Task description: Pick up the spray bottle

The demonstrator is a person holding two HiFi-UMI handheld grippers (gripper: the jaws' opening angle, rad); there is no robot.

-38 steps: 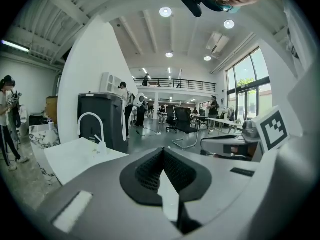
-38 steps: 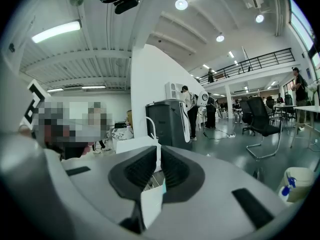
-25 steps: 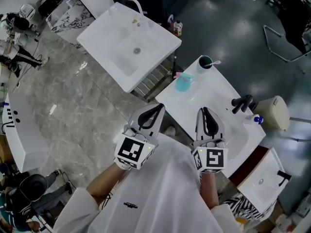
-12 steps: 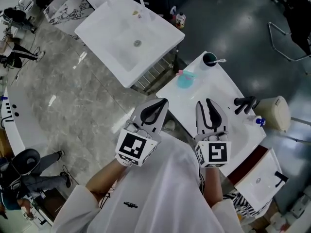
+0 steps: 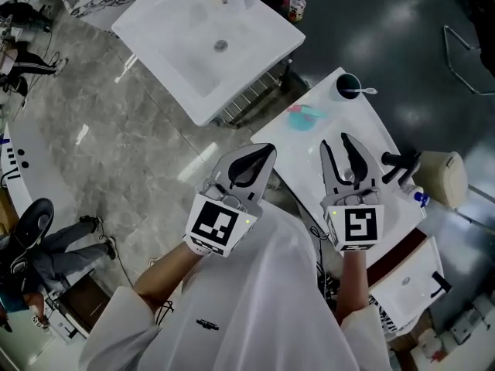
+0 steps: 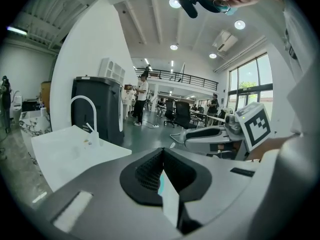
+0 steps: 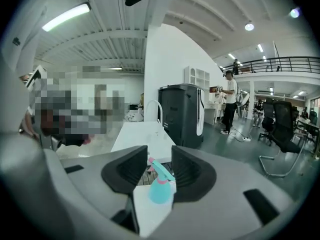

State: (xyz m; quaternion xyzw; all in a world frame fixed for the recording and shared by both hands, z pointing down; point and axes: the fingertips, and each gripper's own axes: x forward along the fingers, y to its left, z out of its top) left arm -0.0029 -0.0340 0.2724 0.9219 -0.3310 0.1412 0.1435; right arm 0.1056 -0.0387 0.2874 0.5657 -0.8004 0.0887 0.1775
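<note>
The teal spray bottle [image 5: 304, 119] with a pink nozzle stands near the far-left end of the white counter [image 5: 298, 161]. My right gripper [image 5: 336, 139] hovers over the counter just short of the bottle, open; its jaws have just been opening and nothing is between them. In the right gripper view the bottle [image 7: 160, 188] shows upright through the gap of the right gripper [image 7: 159, 155], still ahead of the pads. My left gripper [image 5: 265, 151] is shut and empty at the counter's left edge; the left gripper [image 6: 162, 153] view shows only a teal sliver past its tips.
A dark cup [image 5: 348, 87] stands at the counter's far end. A black tap [image 5: 394, 162], a beige object [image 5: 442, 178] and a blue-capped bottle [image 5: 421, 199] are to the right. A second white washbasin [image 5: 209, 52] stands beyond, over a marble floor.
Both grippers have moved forward over the counter, closer to the spray bottle. The right jaws went from shut to open. The left jaws stayed shut.
</note>
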